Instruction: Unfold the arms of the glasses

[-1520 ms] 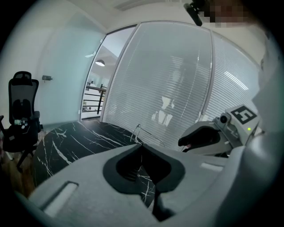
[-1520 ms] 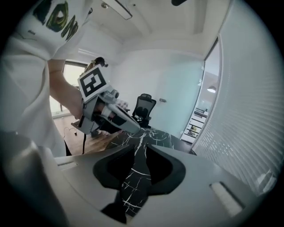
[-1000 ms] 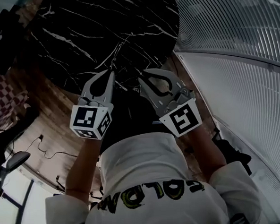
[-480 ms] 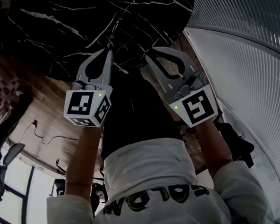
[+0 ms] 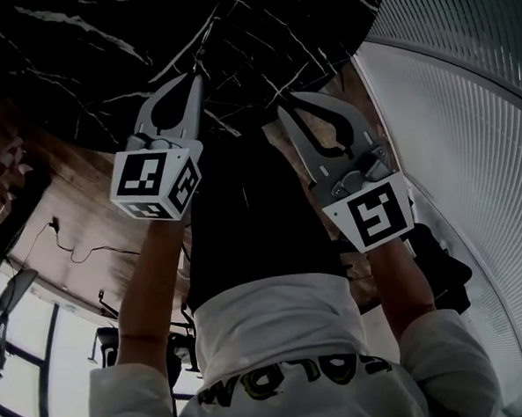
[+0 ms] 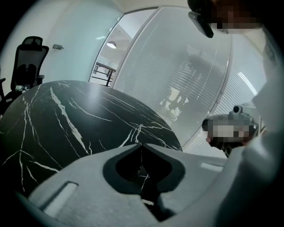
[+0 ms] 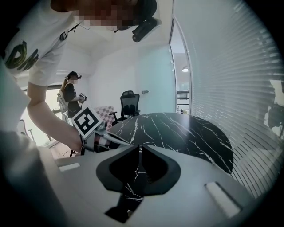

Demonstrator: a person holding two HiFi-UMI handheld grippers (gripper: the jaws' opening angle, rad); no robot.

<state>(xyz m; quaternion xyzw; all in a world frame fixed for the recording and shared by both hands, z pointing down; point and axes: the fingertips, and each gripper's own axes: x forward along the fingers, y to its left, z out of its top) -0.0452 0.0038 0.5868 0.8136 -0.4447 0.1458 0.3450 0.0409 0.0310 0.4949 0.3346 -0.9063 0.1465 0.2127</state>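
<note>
No glasses show in any view. A round black marble table (image 5: 101, 45) with white veins lies ahead of both grippers, and its top (image 6: 53, 124) (image 7: 177, 128) is bare where I can see it. My left gripper (image 5: 196, 77) (image 6: 141, 144) hangs over the table's near edge, shut with its tips touching and nothing between them. To its right, my right gripper (image 5: 283, 108) (image 7: 140, 145) has just been closing; its tips stand together with only a thin slit and nothing in it. The left gripper's marker cube (image 7: 87, 121) appears in the right gripper view.
A ribbed frosted glass wall (image 5: 469, 146) curves along the right. Wood floor (image 5: 76, 206) with a loose cable (image 5: 78, 251) lies to the left. A black office chair (image 6: 29, 57) (image 7: 128, 102) stands behind the table. Another person (image 7: 71, 95) stands at the far left.
Both grippers have come down toward the table's near edge, and the table fills more of the head view. The right gripper has rolled a little.
</note>
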